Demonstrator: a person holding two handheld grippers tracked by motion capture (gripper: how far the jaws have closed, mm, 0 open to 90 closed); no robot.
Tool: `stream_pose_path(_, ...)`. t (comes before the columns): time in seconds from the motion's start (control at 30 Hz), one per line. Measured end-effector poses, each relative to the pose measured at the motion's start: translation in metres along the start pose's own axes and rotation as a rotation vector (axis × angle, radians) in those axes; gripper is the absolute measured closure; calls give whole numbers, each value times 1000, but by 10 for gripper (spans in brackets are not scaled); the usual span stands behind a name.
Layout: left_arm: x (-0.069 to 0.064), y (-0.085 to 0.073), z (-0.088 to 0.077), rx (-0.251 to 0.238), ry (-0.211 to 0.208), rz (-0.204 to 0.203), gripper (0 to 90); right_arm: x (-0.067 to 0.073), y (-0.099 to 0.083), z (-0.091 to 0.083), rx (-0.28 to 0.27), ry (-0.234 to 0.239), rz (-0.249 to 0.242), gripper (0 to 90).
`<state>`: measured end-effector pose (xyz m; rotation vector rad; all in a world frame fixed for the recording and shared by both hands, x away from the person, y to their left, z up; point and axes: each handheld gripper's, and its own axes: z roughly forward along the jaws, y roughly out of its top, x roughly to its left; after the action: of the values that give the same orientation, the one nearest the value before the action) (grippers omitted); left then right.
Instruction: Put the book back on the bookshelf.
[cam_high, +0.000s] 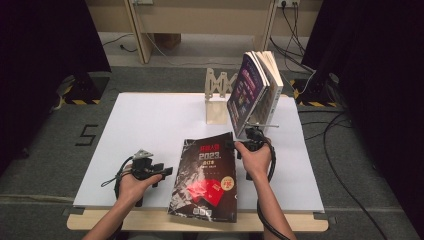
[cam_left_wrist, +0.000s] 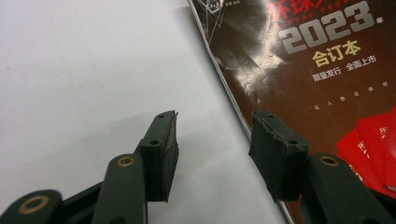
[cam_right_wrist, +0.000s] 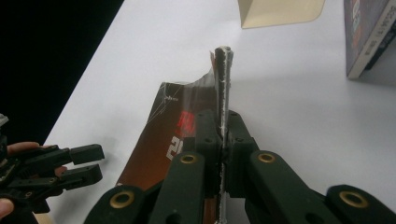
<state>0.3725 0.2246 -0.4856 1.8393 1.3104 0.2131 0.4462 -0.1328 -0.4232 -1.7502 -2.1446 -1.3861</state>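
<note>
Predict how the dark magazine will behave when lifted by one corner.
The dark magazine will probably flop: its corner already curls up where the right tool pinches it. Its glossy, creased cover may be slippery. It looks thick, so likely heavy enough to sag.

"2023" — magazine (cam_left_wrist: 299, 70) cover ("合订本")

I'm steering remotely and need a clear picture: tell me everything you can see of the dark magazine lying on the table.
The dark magazine lies face up on the white table, near its front edge. Its glossy black cover carries "2023" in pale digits, red and yellow Chinese text, and red shapes lower down. The right gripper is shut on its far right corner, lifting that corner. The left gripper stands open at its left edge, not gripping it.
</note>
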Motion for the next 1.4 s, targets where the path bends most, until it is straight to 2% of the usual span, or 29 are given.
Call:
stream_pose_path(0.27,2,-1,-4,-24,2,-23,494,7,4,-7,-49,2,-20,872)
stream_pose_path(0.7,3,-1,-4,-23,0,-32,487,16,9,-12,-100,7,-49,872)
stream_pose_path(1.3,1,9,-14,-61,-4,-35,493,49,25,-25,-212,33,-113,873)
stream_pose_path(1.4,0,12,-16,-72,-4,-37,494,54,28,-27,-232,40,-111,872)
